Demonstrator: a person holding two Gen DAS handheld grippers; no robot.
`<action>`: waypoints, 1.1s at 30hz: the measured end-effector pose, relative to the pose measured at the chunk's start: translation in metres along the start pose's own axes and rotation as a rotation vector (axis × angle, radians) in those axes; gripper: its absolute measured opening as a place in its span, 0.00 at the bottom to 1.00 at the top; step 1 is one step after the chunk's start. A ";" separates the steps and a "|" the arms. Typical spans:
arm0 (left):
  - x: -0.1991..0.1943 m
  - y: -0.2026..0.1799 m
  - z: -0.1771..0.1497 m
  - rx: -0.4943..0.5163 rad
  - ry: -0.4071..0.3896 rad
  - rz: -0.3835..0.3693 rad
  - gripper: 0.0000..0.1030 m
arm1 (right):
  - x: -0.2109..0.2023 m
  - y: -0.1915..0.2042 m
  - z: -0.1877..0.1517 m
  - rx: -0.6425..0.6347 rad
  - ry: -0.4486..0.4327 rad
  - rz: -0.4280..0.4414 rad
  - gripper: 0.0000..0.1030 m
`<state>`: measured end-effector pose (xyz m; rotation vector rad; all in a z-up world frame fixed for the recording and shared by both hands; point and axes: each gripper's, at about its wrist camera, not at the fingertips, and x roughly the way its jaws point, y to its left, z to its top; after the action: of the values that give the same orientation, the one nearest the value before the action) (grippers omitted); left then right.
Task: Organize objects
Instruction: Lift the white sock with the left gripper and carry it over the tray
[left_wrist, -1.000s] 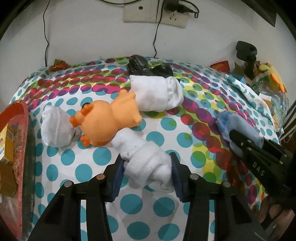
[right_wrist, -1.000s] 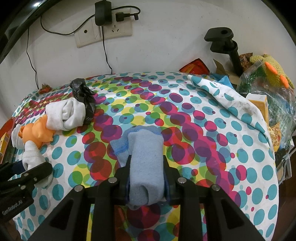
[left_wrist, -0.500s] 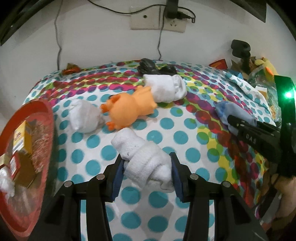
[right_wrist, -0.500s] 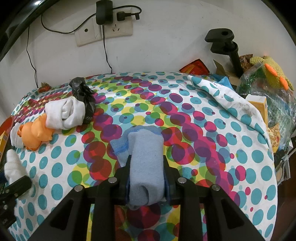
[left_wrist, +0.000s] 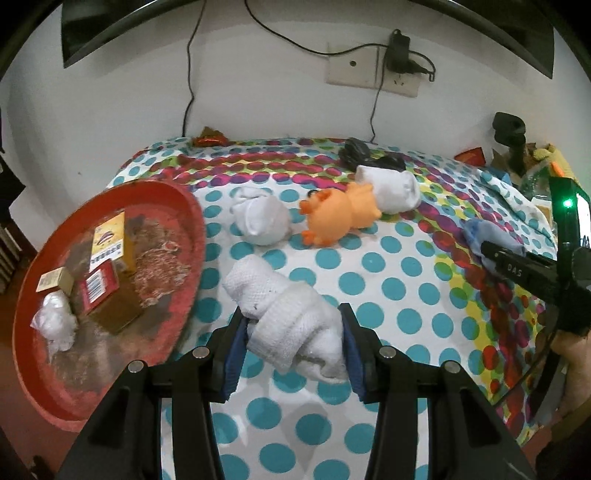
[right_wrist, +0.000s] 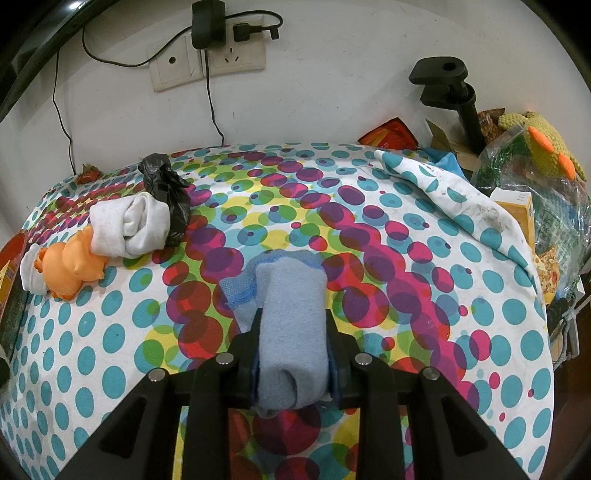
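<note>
White knit fills the left tool (left_wrist: 291, 338): its blue pads are clamped on a rolled white sock (left_wrist: 286, 325), held clear of the polka-dot tabletop (left_wrist: 391, 288). The roll points toward 11 o'clock, its free end hanging just beside the rim of the red tray (left_wrist: 194, 229) at 9 o'clock. That tray already holds small boxes (left_wrist: 110, 243) and a white wad (left_wrist: 55, 325), so it looks like the collecting place, and the sock is probably bound there.

The right tool (right_wrist: 291, 354) is closed on a rolled blue sock (right_wrist: 291, 332), gripped across the middle so the bundle cannot unroll; the roll runs straight toward 12 o'clock, with a blue mesh edge showing at 11. Whether it touches the cloth I cannot tell.

Left on the tabletop, at 10 o'clock in the right view, lie an orange toy (right_wrist: 70, 269), another white sock roll (right_wrist: 129, 229) touching it, and a black bag (right_wrist: 166, 192) against that roll.
</note>
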<state>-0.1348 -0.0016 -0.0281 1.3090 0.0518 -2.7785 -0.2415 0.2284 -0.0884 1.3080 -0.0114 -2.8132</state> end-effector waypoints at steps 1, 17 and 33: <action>-0.001 0.004 0.000 -0.014 0.004 0.000 0.42 | 0.000 0.000 0.000 0.000 0.000 0.001 0.28; -0.025 0.078 0.009 -0.175 -0.030 0.099 0.42 | -0.001 -0.003 0.000 -0.009 0.001 -0.005 0.28; -0.031 0.157 -0.009 -0.316 -0.011 0.195 0.42 | -0.001 -0.005 -0.001 -0.012 0.001 -0.005 0.28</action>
<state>-0.0963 -0.1557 -0.0102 1.1525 0.3288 -2.4876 -0.2408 0.2331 -0.0885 1.3088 0.0094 -2.8126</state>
